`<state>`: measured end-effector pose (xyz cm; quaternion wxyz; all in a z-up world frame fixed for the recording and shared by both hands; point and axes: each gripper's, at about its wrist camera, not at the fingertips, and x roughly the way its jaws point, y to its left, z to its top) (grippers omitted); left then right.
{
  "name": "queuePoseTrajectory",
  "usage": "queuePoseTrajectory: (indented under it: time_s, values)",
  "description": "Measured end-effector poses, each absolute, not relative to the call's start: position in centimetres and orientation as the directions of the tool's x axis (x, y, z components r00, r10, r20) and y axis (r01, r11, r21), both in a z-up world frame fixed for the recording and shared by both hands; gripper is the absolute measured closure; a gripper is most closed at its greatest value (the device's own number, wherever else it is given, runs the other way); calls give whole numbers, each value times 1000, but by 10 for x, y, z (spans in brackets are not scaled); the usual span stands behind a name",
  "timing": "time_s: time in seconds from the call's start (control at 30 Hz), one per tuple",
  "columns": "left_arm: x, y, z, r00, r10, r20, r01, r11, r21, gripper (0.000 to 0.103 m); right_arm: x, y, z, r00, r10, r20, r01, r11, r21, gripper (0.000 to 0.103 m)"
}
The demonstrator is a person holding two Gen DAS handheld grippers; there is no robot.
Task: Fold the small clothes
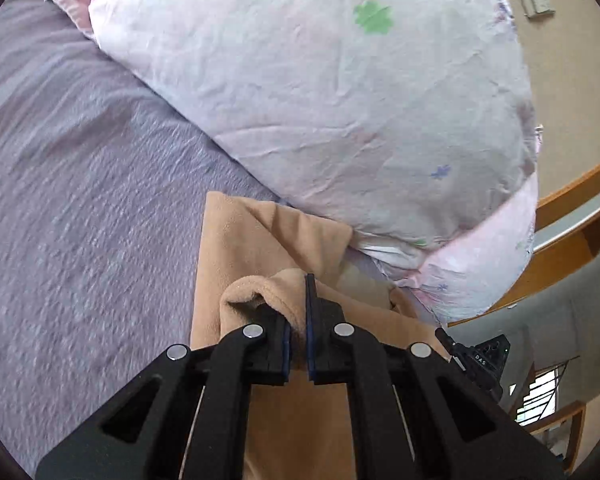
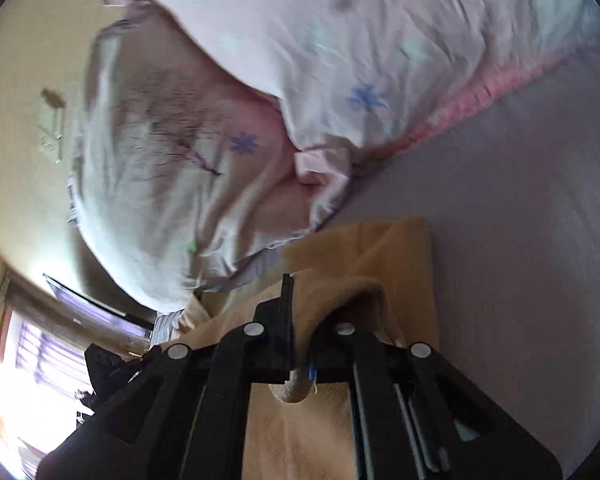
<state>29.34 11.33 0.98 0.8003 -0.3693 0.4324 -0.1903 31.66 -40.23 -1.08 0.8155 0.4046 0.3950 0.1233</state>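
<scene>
So I've got both grippers clamped on the same tan fleece garment (image 1: 236,248) right now. My left gripper (image 1: 298,320) has its jaws pinched on a bunched-up fold of the fleece, with the fabric humping up over the left finger and squeezed between the blue-edged pads. My right gripper (image 2: 300,320) is doing pretty much the same: jaws pressed onto a fold of the fleece (image 2: 384,256), and a little roll of it pokes out behind the pads toward the camera. The rest of the garment lies flat on the lavender bedsheet (image 1: 80,200), stretching out ahead of both grippers, and its far end runs right up against the big pale pink duvet (image 1: 320,92) with the little flower prints, maybe slightly tucked under its edge. The right wrist view is pretty motion-blurred, so can't make out much detail there beyond the sheet (image 2: 520,220) and duvet (image 2: 300,40).
</scene>
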Motion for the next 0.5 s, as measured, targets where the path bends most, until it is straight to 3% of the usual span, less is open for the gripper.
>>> queuePoseTrajectory:
  time_s: [0.1, 0.13, 0.23, 0.27, 0.3, 0.33, 0.4, 0.5]
  values:
    - [298, 108, 10, 556, -630, -542, 14, 659, -752, 98, 320, -411, -23, 674, 527, -518, 172, 569, 804, 96]
    - [300, 107, 11, 553, -632, -543, 10, 657, -754, 97, 321, -415, -26, 682, 522, -513, 198, 543, 816, 89]
    - [309, 116, 18, 553, -663, -505, -6, 603, -798, 96, 311, -433, -13, 775, 396, -492, 238, 537, 809, 60]
    - [309, 124, 25, 572, -665, -479, -11, 578, -816, 94, 297, -438, -2, 812, 350, -466, 230, 543, 808, 41]
    - [304, 133, 31, 611, -650, -453, -8, 566, -824, 79, 285, -442, 9, 846, 317, -428, 202, 552, 809, 31]
    - [297, 143, 39, 658, -615, -435, -8, 572, -820, 50, 277, -444, 17, 858, 315, -407, 173, 568, 804, 24]
    - [279, 157, 54, 724, -534, -436, -10, 625, -781, 25, 266, -437, 30, 835, 347, -428, 132, 627, 767, 24]
    - [263, 155, 55, 641, -558, -527, -1, 687, -727, 26, 257, -415, 33, 772, 408, -487, 70, 707, 703, 24]
